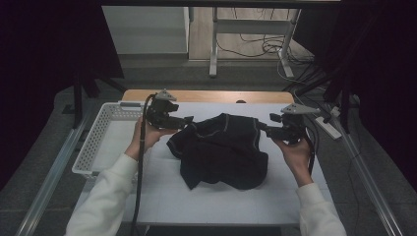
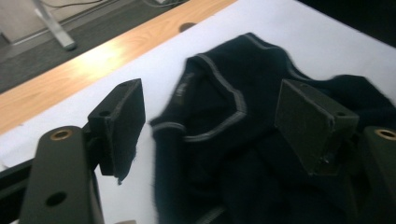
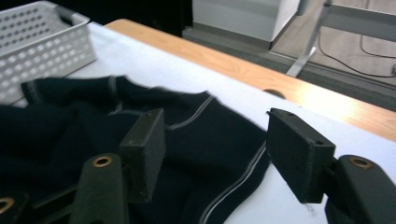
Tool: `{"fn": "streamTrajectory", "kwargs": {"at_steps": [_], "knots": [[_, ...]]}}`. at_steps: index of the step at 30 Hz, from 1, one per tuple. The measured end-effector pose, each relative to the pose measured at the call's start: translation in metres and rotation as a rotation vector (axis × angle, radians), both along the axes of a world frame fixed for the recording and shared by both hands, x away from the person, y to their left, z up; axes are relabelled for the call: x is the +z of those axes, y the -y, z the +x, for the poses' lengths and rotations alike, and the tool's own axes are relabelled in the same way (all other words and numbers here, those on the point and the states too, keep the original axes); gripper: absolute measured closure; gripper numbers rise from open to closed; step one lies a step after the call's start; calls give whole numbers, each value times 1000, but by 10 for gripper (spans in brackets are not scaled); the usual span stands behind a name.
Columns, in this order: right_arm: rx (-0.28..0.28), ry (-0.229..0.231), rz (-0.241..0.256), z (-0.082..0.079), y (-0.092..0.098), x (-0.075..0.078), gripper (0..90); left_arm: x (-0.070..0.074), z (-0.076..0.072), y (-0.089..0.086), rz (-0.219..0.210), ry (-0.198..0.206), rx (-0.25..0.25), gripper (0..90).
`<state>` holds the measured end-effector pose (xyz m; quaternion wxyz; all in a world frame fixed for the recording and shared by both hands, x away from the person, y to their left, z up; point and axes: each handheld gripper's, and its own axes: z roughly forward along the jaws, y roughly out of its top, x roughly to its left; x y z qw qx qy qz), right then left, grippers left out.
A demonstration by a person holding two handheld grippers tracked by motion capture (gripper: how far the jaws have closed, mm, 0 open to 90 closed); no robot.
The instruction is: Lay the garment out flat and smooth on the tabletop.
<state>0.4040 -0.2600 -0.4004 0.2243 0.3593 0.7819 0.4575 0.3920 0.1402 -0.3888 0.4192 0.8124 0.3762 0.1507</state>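
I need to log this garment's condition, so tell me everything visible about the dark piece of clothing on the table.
The dark garment is black or navy knit-looking fabric with thin pale seam lines. It lies crumpled and loosely bunched, not spread flat, on the white table cover, right of the white basket. The left gripper and right gripper stand open at its upper corners; whether their jaws touch the cloth is unclear.

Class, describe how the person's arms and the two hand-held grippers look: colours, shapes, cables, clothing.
Both arms wear white long sleeves. The left gripper and right gripper are black, each topped by a grey three-cornered plate and trailing a black cable. Their jaws end in flat rectangular black pads on arms with brass-coloured rivets.
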Motion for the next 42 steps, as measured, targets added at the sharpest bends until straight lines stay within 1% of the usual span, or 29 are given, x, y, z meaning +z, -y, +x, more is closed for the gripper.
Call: {"fn": "streamTrajectory", "kwargs": {"at_steps": [1, 3, 5, 6, 10, 12, 14, 15, 16, 17, 18, 19, 21, 22, 25, 27, 29, 35, 42], "knots": [[8, 7, -4, -5, -1, -1, 360, -2, -5, 0, -9, 0, -2, 254], [32, 7, 3, -14, -2, -5, 359, -7, -14, 0, -9, 2, -10, 255], [52, 7, 0, -22, -2, -10, 356, -14, -24, 0, -20, 6, -3, 252], [63, 6, -6, -26, -3, -12, 354, -18, -27, 0, -32, -2, -7, 252], [95, 6, -29, -39, -5, -20, 351, -30, -41, -1, -48, -12, -19, 251], [119, 9, -37, -43, -6, -24, 350, -34, -47, -2, -64, -7, -19, 252], [128, 5, -43, -49, -6, -28, 350, -38, -52, -2, -72, -8, -24, 251], [132, -11, -46, -51, -6, -31, 350, -40, -53, 0, -66, -12, -28, 256], [136, -17, -47, -54, -5, -34, 351, -41, -53, 1, -46, -16, -36, 253], [135, -21, -58, -56, -5, -38, 350, -42, -54, 2, -43, -14, -36, 243], [135, -27, -67, -59, -5, -41, 350, -43, -55, 2, -54, -14, -37, 249], [134, -30, -74, -60, -6, -44, 350, -44, -56, 3, -54, -17, -42, 256], [134, -35, -79, -63, -6, -48, 350, -47, -58, 4, -32, -21, -45, 248], [135, -40, -81, -65, -7, -49, 350, -48, -59, 4, -29, -22, -44, 248], [147, -31, -92, -68, -8, -51, 350, -48, -62, 2, -33, -18, -40, 248], [151, -35, -101, -69, -9, -55, 351, -48, -63, 1, -37, -15, -34, 248], [160, -49, -105, -70, -13, -59, 351, -48, -63, 0, -36, -14, -31, 248], [211, -78, -150, -76, -29, -72, 351, -48, -66, -1, -27, -11, -37, 245], [236, -110, -164, -85, -38, -83, 351, -49, -69, -1, -21, -11, -45, 242]]}}
